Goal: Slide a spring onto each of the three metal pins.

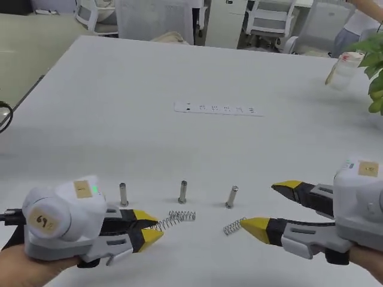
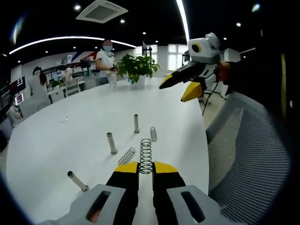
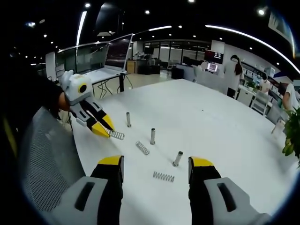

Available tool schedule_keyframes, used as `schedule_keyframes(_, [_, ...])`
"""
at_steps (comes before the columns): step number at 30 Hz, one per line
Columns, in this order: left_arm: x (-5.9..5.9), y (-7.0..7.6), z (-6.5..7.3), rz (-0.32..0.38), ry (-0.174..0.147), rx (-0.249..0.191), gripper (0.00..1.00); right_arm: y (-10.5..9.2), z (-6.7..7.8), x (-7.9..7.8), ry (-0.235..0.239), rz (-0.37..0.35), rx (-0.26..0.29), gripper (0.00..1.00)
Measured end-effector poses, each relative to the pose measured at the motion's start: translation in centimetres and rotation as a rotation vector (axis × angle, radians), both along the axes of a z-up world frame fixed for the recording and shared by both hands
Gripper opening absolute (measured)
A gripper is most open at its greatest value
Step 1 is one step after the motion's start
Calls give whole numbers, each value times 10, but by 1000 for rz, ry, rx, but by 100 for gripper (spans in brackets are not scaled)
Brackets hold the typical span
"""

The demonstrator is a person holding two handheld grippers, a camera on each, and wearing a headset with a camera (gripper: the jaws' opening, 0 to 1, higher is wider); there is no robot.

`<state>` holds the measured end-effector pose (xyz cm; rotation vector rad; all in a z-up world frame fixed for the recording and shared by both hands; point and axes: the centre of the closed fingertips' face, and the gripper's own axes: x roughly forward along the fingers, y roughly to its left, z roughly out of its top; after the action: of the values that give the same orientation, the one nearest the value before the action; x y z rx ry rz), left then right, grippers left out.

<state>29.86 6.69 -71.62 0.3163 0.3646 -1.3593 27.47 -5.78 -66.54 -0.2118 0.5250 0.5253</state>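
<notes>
- The table (image 1: 179, 149) is carrying all the parts.
- The right gripper (image 1: 270, 206) is hovering with its jaws spread wide and gripping nothing. A loose spring (image 1: 232, 226) is lying just off its lower tip.
- The left gripper (image 1: 149, 230) is pinching a spring (image 1: 163, 223) by one end, jaws nearly together.
- Three pins (image 1: 182, 191) are standing in a row, all bare.
- A third spring (image 1: 184, 216) is lying near the middle pin.

**Matt plastic, bright metal, smooth tabletop**

The table (image 1: 179, 72) has a smooth, matt surface. Each pin (image 1: 182, 191) is polished metal; each spring (image 1: 182, 215) is thin bright wire. The left gripper (image 1: 154, 227) and right gripper (image 1: 262, 205) have matt white plastic shells, dark jaws and smooth yellow tips. The power strip (image 1: 218, 109) is white plastic. The chair back (image 2: 253, 154) is mesh cloth.
</notes>
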Motion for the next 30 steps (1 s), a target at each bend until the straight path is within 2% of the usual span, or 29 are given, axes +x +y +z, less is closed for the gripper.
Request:
schedule_keyframes(11, [-8, -8, 25, -28, -36, -44, 3, 29, 10, 5, -4, 90, 12, 50])
schedule_keyframes(17, [-14, -13, 37, -49, -58, -65, 3, 43, 10, 5, 0, 130, 17, 49])
schedule_keyframes(21, [-17, -15, 41, -58, -66, -73, 3, 52, 10, 4, 8, 157, 17, 46])
schedule_keyframes(30, [-24, -19, 48, -79, -81, -89, 3, 67, 12, 1, 25, 205, 61, 37])
